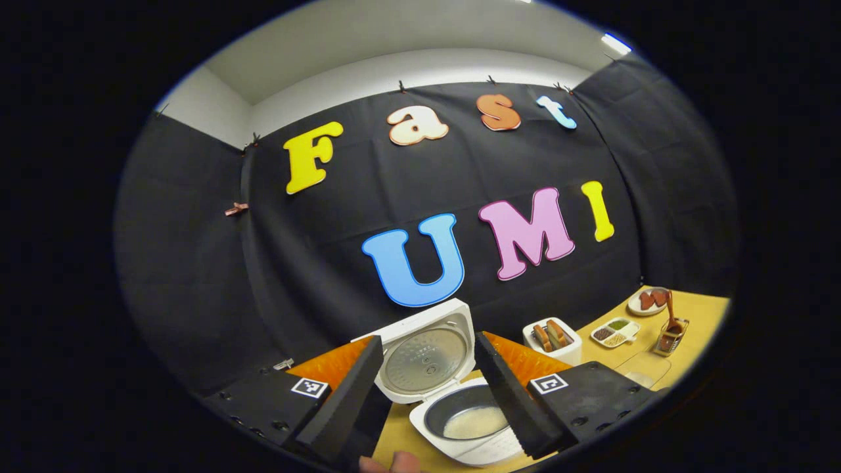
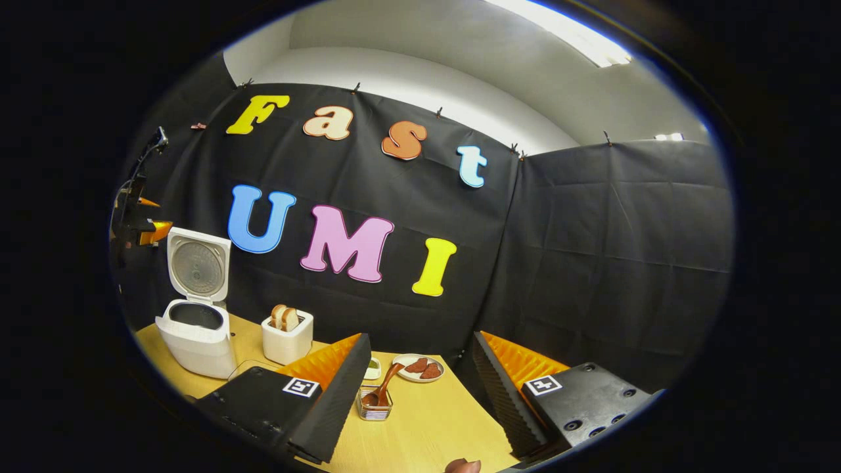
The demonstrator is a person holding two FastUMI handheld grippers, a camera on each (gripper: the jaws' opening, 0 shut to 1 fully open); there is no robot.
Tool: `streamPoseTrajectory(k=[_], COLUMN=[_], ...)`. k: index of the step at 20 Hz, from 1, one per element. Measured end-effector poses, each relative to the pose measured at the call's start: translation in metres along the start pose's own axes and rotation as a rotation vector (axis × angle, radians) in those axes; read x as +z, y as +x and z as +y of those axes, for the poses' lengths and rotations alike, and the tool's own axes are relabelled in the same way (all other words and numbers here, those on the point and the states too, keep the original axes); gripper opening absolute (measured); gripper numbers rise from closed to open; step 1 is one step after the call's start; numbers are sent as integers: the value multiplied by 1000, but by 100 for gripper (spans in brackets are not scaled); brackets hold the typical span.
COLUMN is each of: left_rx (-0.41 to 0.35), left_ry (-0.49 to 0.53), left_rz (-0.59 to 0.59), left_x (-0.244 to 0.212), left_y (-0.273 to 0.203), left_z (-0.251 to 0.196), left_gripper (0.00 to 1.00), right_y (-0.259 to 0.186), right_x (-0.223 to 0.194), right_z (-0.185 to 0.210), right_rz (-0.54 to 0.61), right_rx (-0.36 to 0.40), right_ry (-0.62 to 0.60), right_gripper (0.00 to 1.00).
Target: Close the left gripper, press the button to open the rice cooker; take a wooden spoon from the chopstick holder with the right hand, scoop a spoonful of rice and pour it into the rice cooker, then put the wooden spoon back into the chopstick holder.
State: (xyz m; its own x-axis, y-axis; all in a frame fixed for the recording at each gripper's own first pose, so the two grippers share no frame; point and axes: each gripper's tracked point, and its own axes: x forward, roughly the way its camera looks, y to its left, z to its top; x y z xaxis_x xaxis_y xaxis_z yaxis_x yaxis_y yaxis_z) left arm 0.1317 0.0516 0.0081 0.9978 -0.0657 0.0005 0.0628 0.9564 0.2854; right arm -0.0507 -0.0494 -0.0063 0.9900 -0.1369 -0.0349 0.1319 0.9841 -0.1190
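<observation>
The white rice cooker (image 1: 460, 453) stands open, its lid (image 1: 427, 358) tipped back; white rice (image 1: 474, 424) lies in its dark pot. My left gripper (image 1: 433, 407) hangs open just above and in front of the pot, holding nothing. In the right gripper view the cooker (image 2: 196, 341) sits at the far left of the table. The wooden spoon (image 2: 384, 384) stands in the small chopstick holder (image 2: 374, 404), a short way ahead between the fingers of my open, empty right gripper (image 2: 420, 407). Spoon (image 1: 671, 314) and holder (image 1: 670, 341) are at the table's far right.
A white toaster (image 2: 287, 336) with bread stands beside the cooker. A plate (image 2: 419, 368) of brown pieces lies behind the holder, a divided dish (image 1: 615, 332) nearby. A clear shallow container (image 1: 644, 369) rests on the yellow table (image 2: 433, 427). The left gripper (image 2: 138, 223) hangs high at far left.
</observation>
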Motion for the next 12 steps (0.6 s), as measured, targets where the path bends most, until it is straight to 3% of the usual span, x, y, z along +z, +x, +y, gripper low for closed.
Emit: streamPoseTrajectory(k=[9, 12], left_rx=[36, 27], left_ry=[-150, -152], left_rz=[-14, -8], left_x=[9, 12], left_y=[-58, -67], left_z=[-36, -49], left_gripper=[96, 96], right_y=[12, 19], right_x=[-5, -11], right_z=[15, 13], right_rz=[9, 19], right_rx=[83, 111], right_ry=[20, 27], right_gripper=[98, 98])
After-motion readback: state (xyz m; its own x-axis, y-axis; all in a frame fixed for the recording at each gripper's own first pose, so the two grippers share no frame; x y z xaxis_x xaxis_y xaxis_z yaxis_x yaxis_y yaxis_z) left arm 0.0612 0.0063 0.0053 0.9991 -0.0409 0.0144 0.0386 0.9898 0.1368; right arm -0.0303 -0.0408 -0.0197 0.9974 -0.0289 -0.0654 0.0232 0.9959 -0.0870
